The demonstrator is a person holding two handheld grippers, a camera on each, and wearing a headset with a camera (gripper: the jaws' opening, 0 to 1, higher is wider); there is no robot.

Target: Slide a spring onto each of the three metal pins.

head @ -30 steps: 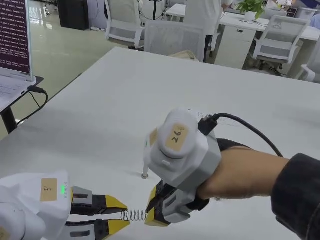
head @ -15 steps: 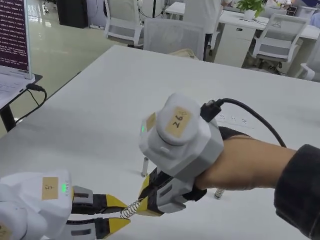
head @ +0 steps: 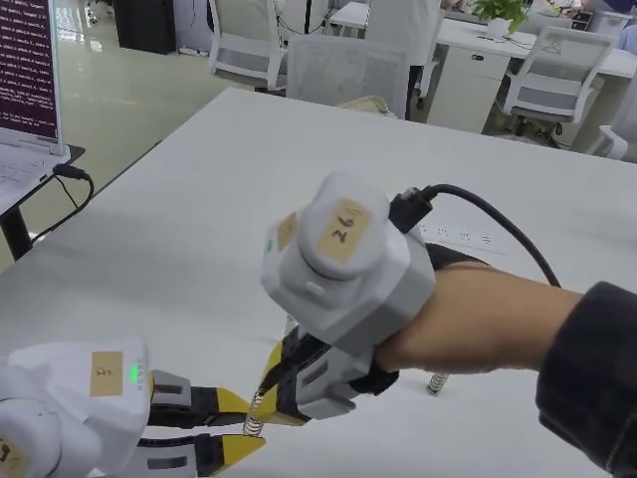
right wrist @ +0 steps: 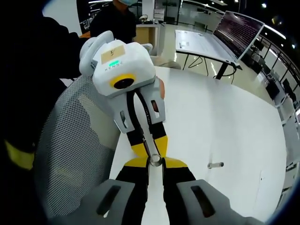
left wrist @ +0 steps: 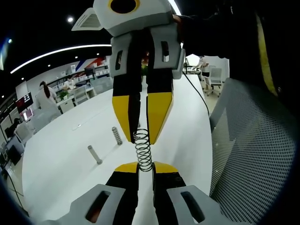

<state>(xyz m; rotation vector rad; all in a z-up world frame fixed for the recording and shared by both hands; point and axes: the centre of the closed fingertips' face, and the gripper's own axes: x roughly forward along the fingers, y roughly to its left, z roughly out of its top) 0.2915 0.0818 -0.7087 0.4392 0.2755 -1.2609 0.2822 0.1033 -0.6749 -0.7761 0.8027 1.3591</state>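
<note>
The spring (left wrist: pixel 143 150) is stretched between the two tools. The left hand-held gripper (left wrist: pixel 145 165) is clenched on its near end, and the right hand-held gripper (left wrist: pixel 141 138) is clenched on its far end. Its long axis therefore runs from one set of jaws straight to the other. In the head view it sits at the bottom centre of the frame, tilted and held above the tabletop (head: pixel 199 219).

In the left gripper view a bare pin (left wrist: pixel 94 154) stands upright on the tabletop to the left of the held spring, well apart from it. Just beyond that pin, a second pin already carries a spring (left wrist: pixel 116 136). In the right gripper view the bare pin shows at mid right, off to one side of the jaws and not in line with them.

The coming move seems to turn on this mismatch: the spring's axis points gripper to gripper, while the pin's axis rises from the tabletop off to the side. One hand-held gripper probably has to let go. The other would then turn the spring upright and carry its open end sideways until it is above the pin's tip.
</note>
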